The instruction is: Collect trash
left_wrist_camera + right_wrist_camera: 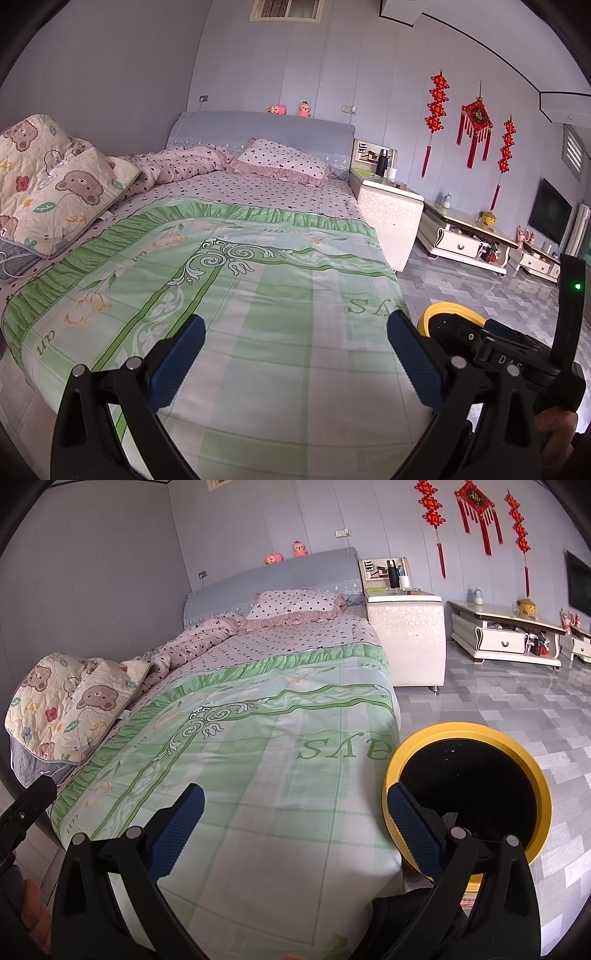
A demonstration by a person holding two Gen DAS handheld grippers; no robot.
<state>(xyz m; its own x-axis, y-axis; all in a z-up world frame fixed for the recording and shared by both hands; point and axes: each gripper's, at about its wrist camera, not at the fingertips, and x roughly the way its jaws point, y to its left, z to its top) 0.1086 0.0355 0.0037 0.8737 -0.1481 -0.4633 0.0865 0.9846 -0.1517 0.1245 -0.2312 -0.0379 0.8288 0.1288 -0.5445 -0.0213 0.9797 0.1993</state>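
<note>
Meanwhile both the left tool [295, 354] and right tool [295, 830] gape wide, empty, over the bed's [258, 768] foot edge, near the yellow-rimmed trash bin [532, 764].

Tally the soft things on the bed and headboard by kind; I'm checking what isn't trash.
Polka-dot pillow: 1
Bear-print quilt: 1
Crumpled polka-dot blanket: 1
Green bedspread: 1
Pink plush toys: 2
Total: 6

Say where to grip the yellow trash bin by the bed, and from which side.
Grip the yellow rim of the trash bin, coming from above with one finger inside the open mouth and one outside. The round body looks too wide to span; the rim is a thin exposed lip. The floor-side arc is clear of the bed. The right gripper is open nearby.
</note>
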